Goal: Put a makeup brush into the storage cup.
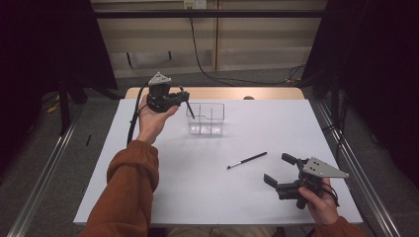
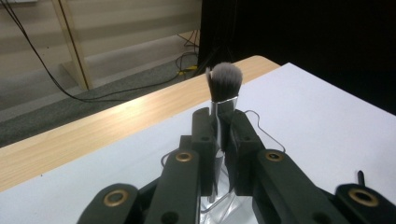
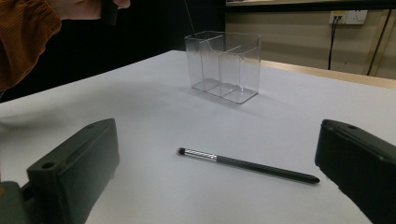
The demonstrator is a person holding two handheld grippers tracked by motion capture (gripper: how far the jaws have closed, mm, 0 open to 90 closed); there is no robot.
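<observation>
My left gripper (image 1: 182, 97) is raised over the far left of the table, shut on a makeup brush (image 2: 224, 78) with a fluffy grey head. In the high view the brush's dark handle (image 1: 189, 109) slants down over the left end of a clear divided organizer (image 1: 205, 118). In the left gripper view, clear plastic (image 2: 219, 205) shows just below the jaws of my left gripper (image 2: 223, 116). A thin black brush (image 1: 247, 160) lies flat on the white table. My right gripper (image 1: 279, 169) stands open near the front right, pointing at this thin brush (image 3: 247, 165).
The white tabletop (image 1: 163, 187) has a wooden strip (image 1: 222, 93) along its far edge. Cables (image 1: 212, 74) run over the floor behind it. Metal rails (image 1: 49, 163) flank the table. In the right gripper view the organizer (image 3: 224, 65) stands beyond the thin brush.
</observation>
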